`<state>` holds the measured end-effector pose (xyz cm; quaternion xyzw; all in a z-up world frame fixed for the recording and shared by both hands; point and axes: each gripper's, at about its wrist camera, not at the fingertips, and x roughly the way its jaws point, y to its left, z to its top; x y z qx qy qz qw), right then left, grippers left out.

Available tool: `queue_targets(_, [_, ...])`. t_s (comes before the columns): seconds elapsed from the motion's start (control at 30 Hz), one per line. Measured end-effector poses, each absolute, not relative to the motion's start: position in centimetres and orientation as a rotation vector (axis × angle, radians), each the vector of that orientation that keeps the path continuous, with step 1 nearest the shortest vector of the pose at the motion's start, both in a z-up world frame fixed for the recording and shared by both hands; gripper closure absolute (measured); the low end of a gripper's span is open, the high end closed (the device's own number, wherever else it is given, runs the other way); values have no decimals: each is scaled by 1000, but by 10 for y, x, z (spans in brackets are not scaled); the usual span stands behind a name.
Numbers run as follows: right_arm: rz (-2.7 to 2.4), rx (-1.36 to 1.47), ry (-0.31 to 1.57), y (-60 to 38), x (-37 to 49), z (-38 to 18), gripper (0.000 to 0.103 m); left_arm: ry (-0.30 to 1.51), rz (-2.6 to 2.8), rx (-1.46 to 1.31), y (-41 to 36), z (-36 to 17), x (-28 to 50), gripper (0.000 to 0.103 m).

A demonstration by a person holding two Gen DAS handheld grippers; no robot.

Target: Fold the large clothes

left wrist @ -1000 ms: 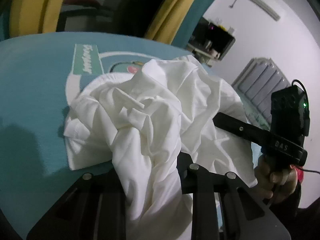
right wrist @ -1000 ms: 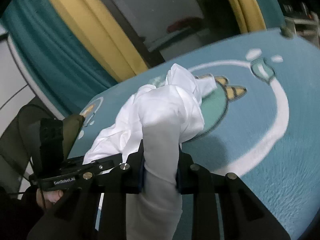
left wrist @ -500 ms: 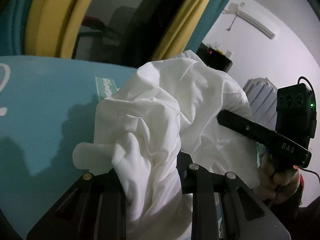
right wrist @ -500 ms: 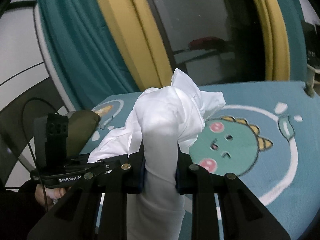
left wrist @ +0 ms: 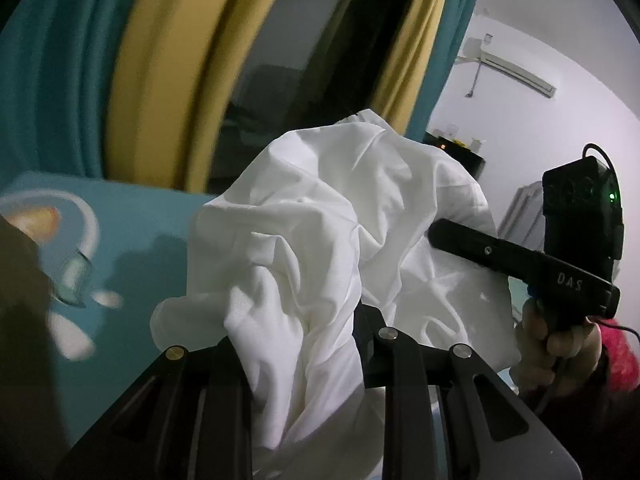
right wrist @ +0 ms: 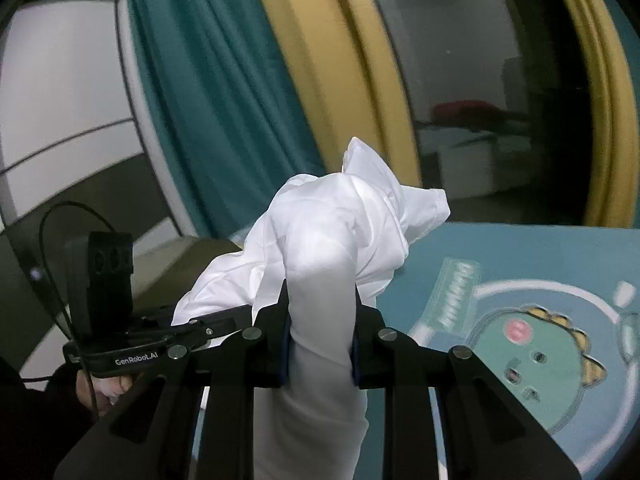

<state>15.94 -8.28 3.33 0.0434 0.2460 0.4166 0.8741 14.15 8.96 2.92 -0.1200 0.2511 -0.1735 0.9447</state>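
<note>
The right gripper [right wrist: 320, 332] is clamped on a thick bunch of the white garment [right wrist: 332, 240], the cloth bulging out above its blue-padded jaws toward twelve o'clock and hanging in a roll below them. The left gripper [left wrist: 304, 344] likewise bites a wad of the same white garment [left wrist: 320, 240], though the fabric drapes over the left finger and hides much of it. Between the two grips the cloth stays crumpled, with a loose flap at eight o'clock in the left wrist view. At three o'clock there, a hand [left wrist: 556, 344] carries the other gripper. Beyond lies the teal dinosaur-print mat [right wrist: 520, 264], at four o'clock in the right wrist view, and behind it teal and yellow curtains [right wrist: 224, 92] frame a dark window.

The risk appears to be that each jaw holds a random bundle rather than a seam or corner, so spreading the hands may leave the garment twisted, or layers could slip free unevenly.
</note>
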Motion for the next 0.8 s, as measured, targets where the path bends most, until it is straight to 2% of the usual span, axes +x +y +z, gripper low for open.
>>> queue_targets(0.3, [979, 155, 532, -17, 191, 18, 81, 527, -242, -156, 157, 43, 148, 78])
queue_targets(0.63, [897, 126, 753, 33, 244, -64, 80, 744, -135, -164, 202, -30, 194, 73])
queue_targets(0.67, [879, 112, 765, 34, 246, -69, 79, 757, -128, -171, 204, -37, 196, 72])
queue_targets(0.8, [799, 73, 849, 33, 261, -93, 63, 808, -103, -216, 220, -57, 204, 62])
